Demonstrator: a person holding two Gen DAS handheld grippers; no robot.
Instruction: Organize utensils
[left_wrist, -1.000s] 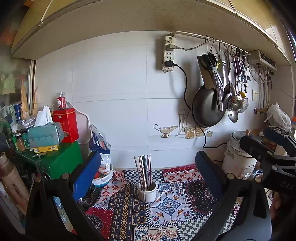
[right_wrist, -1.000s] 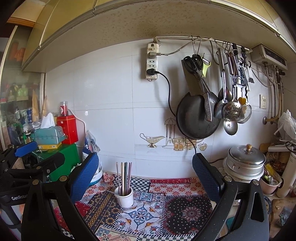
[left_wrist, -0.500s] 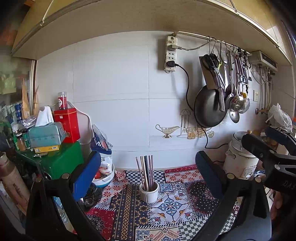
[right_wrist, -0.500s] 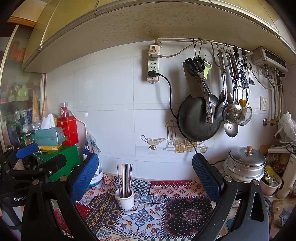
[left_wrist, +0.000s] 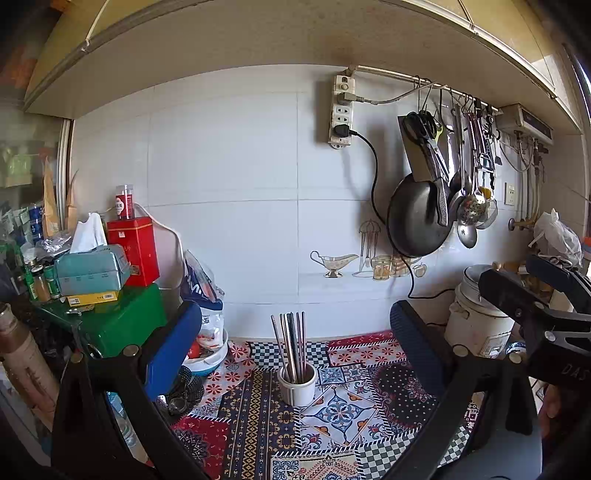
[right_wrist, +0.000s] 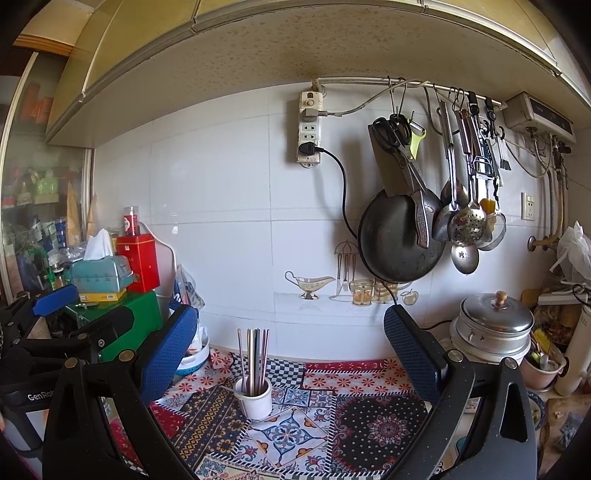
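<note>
A white cup (left_wrist: 297, 386) holding several metal chopsticks (left_wrist: 291, 345) stands on the patterned mat (left_wrist: 332, 413) by the tiled wall; the cup also shows in the right wrist view (right_wrist: 255, 400). My left gripper (left_wrist: 295, 350) is open and empty, held well back from the cup. My right gripper (right_wrist: 290, 350) is open and empty, also back from it. Each gripper shows at the edge of the other's view. Ladles, a skimmer and scissors (right_wrist: 465, 221) hang from a wall rail beside a black pan (right_wrist: 399, 240).
A green box (left_wrist: 122, 325) with a tissue box and red tin stands at the left, with a white bowl (left_wrist: 207, 358) beside it. A rice cooker (left_wrist: 476, 325) and a lidded steel pot (right_wrist: 495, 325) stand at the right. A power strip with a black cord (right_wrist: 310, 129) hangs on the wall.
Both views have shifted slightly, so the cup and wall items sit a little further right in the frames. Both grippers stay open and empty.
</note>
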